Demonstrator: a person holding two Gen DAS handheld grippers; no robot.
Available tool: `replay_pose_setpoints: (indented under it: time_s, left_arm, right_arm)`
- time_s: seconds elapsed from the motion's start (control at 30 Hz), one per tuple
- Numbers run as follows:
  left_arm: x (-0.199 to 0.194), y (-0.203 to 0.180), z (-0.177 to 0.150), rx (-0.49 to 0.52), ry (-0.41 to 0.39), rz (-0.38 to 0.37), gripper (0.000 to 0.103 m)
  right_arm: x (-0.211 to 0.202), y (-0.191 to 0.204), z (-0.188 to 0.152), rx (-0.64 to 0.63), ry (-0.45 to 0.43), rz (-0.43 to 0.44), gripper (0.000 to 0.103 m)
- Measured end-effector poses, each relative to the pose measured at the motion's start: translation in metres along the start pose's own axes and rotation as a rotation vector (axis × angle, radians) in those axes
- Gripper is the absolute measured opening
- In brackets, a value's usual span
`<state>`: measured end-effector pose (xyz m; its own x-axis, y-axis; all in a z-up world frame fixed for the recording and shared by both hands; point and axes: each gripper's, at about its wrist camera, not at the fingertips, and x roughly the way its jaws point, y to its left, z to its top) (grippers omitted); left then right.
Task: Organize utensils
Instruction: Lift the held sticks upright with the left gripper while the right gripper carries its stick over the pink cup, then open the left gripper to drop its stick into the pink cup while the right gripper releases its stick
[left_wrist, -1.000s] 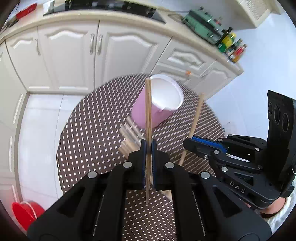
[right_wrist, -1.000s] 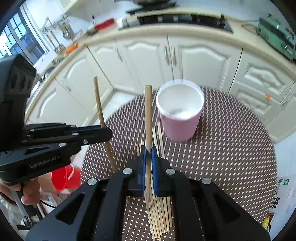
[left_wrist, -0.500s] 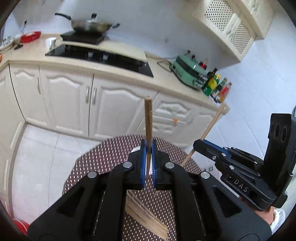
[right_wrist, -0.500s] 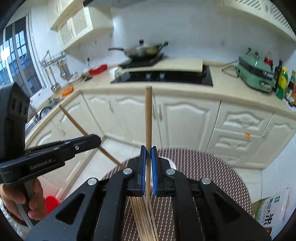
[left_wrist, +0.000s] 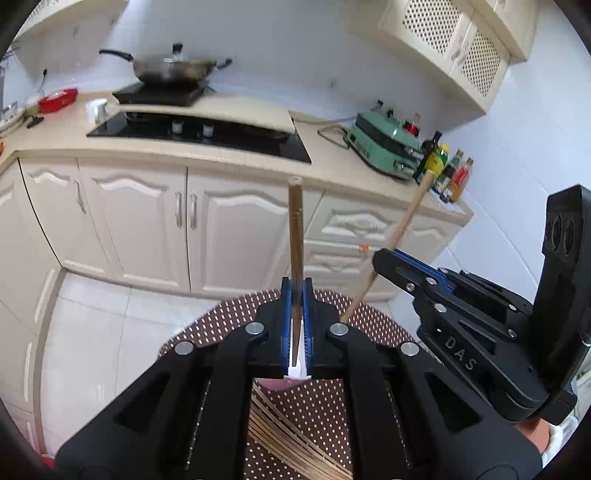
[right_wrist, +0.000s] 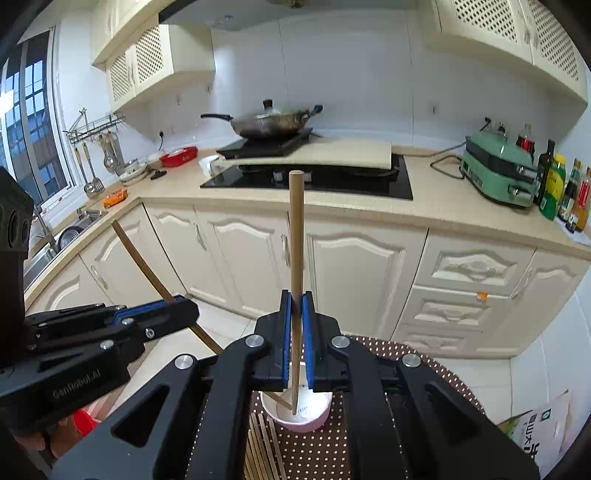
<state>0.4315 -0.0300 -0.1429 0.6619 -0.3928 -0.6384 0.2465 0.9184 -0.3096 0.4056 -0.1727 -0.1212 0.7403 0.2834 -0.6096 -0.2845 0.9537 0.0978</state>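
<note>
My left gripper (left_wrist: 295, 291) is shut on a wooden chopstick (left_wrist: 295, 221) that stands upright. My right gripper (right_wrist: 296, 306) is shut on another wooden chopstick (right_wrist: 295, 240), also upright. Both lower tips reach into the pink cup (right_wrist: 299, 419) with a white inside, just below the fingers on the brown dotted round table (right_wrist: 424, 362). The cup shows only as a sliver in the left wrist view (left_wrist: 280, 384). Several loose chopsticks (left_wrist: 291, 439) lie on the table in front of the cup. Each gripper shows in the other's view, the right gripper (left_wrist: 384, 258) and the left gripper (right_wrist: 181, 310).
White kitchen cabinets (right_wrist: 351, 266) and a counter with a black hob (right_wrist: 314, 181), a wok (right_wrist: 273, 122), a green appliance (right_wrist: 498, 173) and bottles (right_wrist: 561, 188) stand behind the table. A red bucket (right_wrist: 83, 422) sits on the floor at the left.
Both grippers have tilted up from looking down on the table to looking at the cabinets, and the two held chopsticks now stand over and into the cup.
</note>
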Motion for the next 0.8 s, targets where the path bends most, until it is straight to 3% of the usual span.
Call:
replay_pose_setpoints:
  time_s: [0.8]
  left_arm:
    - [0.031, 0.007, -0.047, 0.026, 0.209, 0.06, 0.007]
  right_arm:
    - [0.016, -0.021, -0.062, 0.1, 0.213, -0.015, 0.007]
